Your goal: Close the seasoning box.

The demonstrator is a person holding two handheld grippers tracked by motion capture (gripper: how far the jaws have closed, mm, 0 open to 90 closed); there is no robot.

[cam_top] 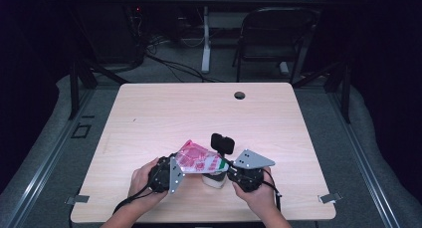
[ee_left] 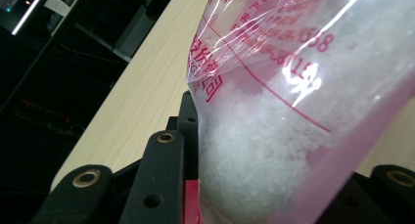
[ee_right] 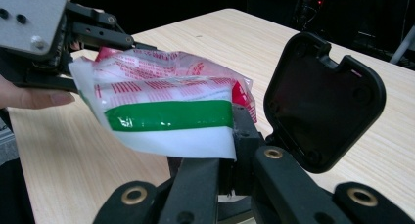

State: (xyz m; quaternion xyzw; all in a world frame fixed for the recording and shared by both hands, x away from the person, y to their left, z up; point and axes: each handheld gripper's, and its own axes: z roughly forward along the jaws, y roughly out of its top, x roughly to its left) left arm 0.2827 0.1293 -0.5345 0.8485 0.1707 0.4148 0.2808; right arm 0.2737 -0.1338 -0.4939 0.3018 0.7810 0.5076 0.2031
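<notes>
While you hold the bag (cam_top: 195, 159) between both grippers over the white container (cam_top: 213, 180) with its black lid (cam_top: 222, 143) up, it looks tipped for pouring. Your left gripper (cam_top: 172, 172) clamps the bag's full end, jaws partly closed around it. Your right gripper (ee_right: 235, 131) pinches the bag's corner by the green stripe, jaws shut tight.

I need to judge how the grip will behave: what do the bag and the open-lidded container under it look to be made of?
The bag: thin clear plastic film, glossy and creased, printed red and green, holding white grains. The container: seemingly hard white plastic; its raised lid looks like matte black moulded plastic.
</notes>
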